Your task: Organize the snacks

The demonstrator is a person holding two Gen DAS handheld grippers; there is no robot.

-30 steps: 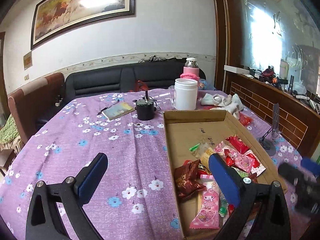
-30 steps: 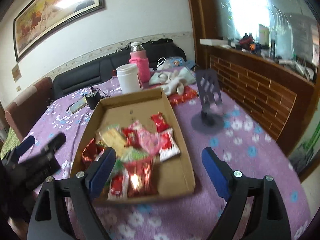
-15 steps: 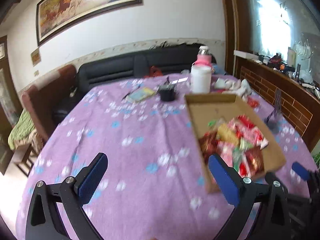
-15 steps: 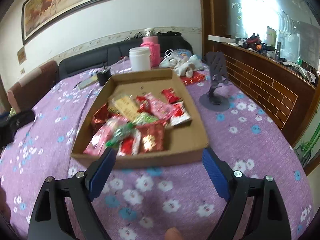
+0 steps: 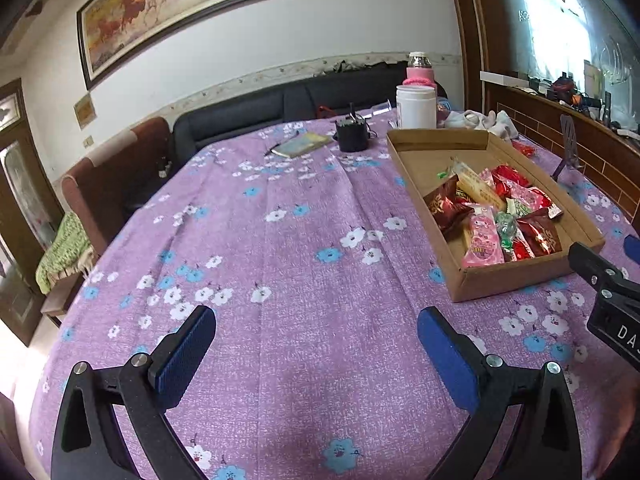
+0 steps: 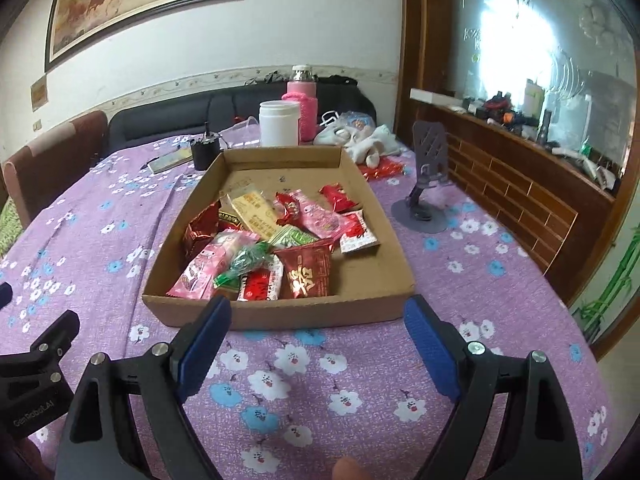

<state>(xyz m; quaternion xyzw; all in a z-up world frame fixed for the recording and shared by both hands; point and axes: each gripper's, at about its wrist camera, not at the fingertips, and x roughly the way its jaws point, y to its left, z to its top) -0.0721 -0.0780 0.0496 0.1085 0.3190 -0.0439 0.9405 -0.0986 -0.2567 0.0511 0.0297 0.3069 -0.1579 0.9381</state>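
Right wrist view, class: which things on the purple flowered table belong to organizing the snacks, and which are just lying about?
Belongs to the job:
- shallow brown cardboard tray
- pile of wrapped snack packets
- open right gripper

Just lying about:
- white plastic jar
- pink sleeved bottle
- grey phone stand
- small black cup
- bundle of white cloth

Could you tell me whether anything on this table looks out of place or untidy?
The snacks lie in a jumbled, overlapping heap in the box. One red packet sits outside it on the cloth, beside the white rags.
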